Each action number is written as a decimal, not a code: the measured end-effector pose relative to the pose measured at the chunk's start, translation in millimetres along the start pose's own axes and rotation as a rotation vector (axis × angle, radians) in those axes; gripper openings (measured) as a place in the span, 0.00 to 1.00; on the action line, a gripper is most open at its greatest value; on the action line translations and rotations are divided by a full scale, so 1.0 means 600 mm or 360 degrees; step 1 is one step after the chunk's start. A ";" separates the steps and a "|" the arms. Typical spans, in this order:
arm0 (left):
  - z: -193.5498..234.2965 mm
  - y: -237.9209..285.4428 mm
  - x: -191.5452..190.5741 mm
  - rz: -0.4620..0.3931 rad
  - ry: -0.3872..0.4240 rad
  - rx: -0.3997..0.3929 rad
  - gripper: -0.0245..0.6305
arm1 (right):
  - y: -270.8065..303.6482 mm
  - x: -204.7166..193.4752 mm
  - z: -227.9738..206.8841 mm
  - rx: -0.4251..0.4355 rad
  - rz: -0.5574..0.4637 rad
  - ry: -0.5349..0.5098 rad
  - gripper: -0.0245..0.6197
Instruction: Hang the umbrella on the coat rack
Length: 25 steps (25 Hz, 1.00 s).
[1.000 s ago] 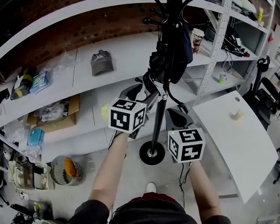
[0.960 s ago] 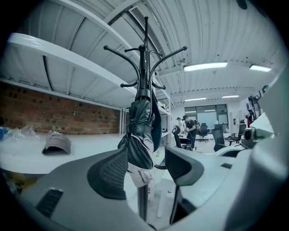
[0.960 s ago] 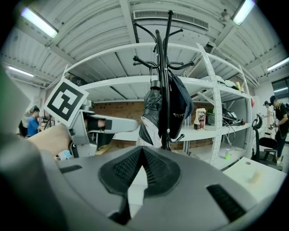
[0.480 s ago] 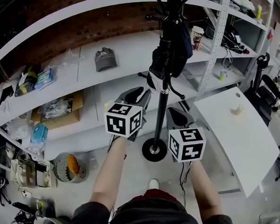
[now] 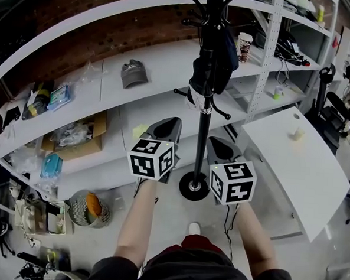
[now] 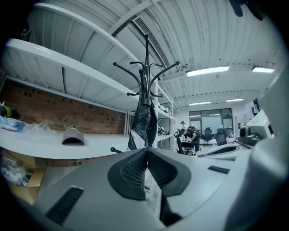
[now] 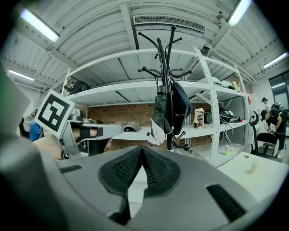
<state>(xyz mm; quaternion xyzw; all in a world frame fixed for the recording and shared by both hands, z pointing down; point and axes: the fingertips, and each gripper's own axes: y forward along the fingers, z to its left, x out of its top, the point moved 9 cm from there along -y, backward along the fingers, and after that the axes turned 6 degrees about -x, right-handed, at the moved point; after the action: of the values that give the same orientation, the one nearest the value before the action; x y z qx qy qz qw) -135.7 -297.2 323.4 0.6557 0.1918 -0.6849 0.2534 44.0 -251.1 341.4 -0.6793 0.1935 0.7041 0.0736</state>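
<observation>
Right hand-held gripper (image 7: pixel 142 150), jaws together, faces umbrella (image 7: pixel 160 109) hanging on coat rack (image 7: pixel 171 58).

Workshop interior. A red brick wall (image 5: pixel 62 47) backs long white metal shelves (image 5: pixel 168 62) carried on perforated white uprights (image 5: pixel 265 65). Below lies a grey concrete floor (image 5: pixel 170 210), and a white rectangular desk (image 5: pixel 314 180) stands to the right. Overhead, a white ribbed ceiling (image 7: pixel 90 36) bears lit fluorescent strip lights (image 6: pixel 212 71). At the far end, large glazed windows (image 6: pixel 216 119) rise behind black office chairs (image 6: pixel 207 134).
</observation>
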 end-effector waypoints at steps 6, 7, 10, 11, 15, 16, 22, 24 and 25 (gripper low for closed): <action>-0.008 -0.031 -0.015 -0.0024 -0.0046 0.0004 0.05 | -0.018 -0.006 0.008 0.0004 -0.0010 0.0024 0.07; -0.011 -0.036 -0.018 -0.0023 -0.0041 0.0008 0.05 | -0.021 -0.007 0.009 0.0006 -0.0012 0.0027 0.07; -0.023 -0.054 -0.027 -0.0028 -0.0016 0.0016 0.05 | -0.033 -0.010 0.012 0.0010 -0.0022 0.0032 0.07; -0.028 -0.061 -0.030 -0.0035 -0.0013 0.0015 0.05 | -0.038 -0.011 0.013 0.0009 -0.0026 0.0032 0.06; -0.051 -0.090 -0.040 -0.0069 0.0002 0.0007 0.05 | -0.060 -0.016 0.017 0.0000 -0.0044 0.0044 0.06; -0.057 -0.097 -0.041 -0.0074 0.0013 0.0005 0.05 | -0.066 -0.018 0.017 -0.0003 -0.0047 0.0046 0.06; -0.089 -0.129 -0.045 -0.0085 0.0064 -0.0004 0.05 | -0.094 -0.027 0.021 -0.0012 -0.0060 0.0033 0.06; -0.095 -0.142 -0.044 -0.0088 0.0064 -0.0005 0.05 | -0.102 -0.027 0.025 -0.0008 -0.0068 0.0034 0.06; -0.097 -0.148 -0.043 -0.0089 0.0061 -0.0004 0.05 | -0.105 -0.026 0.026 -0.0007 -0.0071 0.0035 0.06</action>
<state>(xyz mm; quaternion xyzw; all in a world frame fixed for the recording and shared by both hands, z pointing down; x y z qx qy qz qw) -141.9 -189.4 339.1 0.6627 0.2156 -0.6788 0.2312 53.7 -185.0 346.0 -0.6912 0.1777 0.6952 0.0857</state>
